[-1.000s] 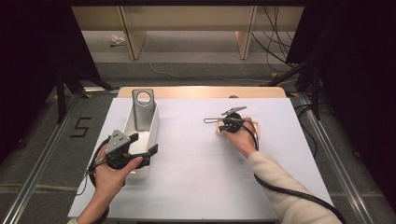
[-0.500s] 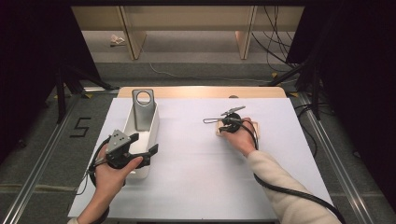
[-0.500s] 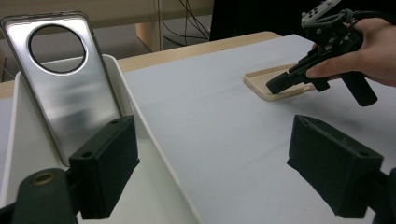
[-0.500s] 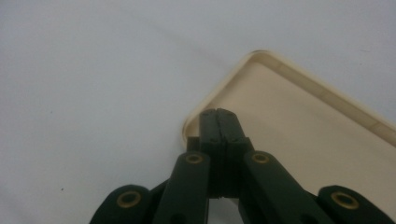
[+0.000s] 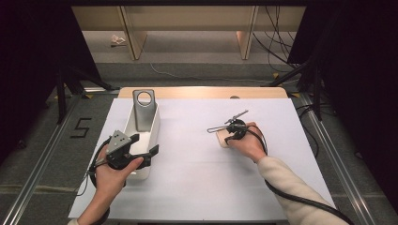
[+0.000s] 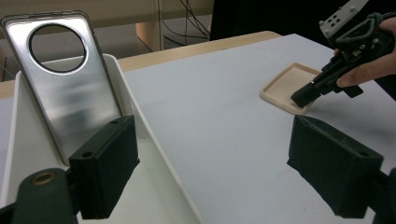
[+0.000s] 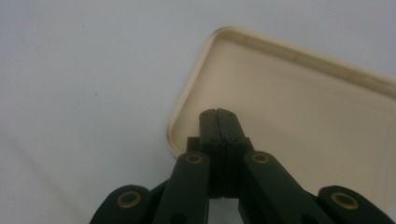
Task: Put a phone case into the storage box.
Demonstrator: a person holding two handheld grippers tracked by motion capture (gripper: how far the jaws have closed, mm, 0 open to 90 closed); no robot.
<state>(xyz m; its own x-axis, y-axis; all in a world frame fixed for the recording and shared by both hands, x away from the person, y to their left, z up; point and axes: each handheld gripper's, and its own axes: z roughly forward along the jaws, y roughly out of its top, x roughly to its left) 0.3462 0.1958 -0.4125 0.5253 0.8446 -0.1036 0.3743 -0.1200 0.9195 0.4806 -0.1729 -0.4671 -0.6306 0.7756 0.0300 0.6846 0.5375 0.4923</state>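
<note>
We see a white rectangular bin on the left half of the table, its long side running from near to far. Inside it a silvery metal plate with a round hole near its top leans tilted against the far wall of the bin; the rest of the bin's floor, as far as we can see it in the left gripper view, is bare.

Our left gripper sits at the near end of the bin with its jaws spread wide and nothing pressed between them. In the left gripper view one jaw hangs over the bin's inside and the other over the table to the right of the bin wall.

On the right half of the table lies a small, shallow cream tray with a low raised rim and nothing in it. Our right gripper has its jaws closed flat against each other, and their tips rest over the tray's near-left corner, just inside the rim. Whether they touch the tray's floor we cannot tell. The tray is well apart from the bin.
</note>
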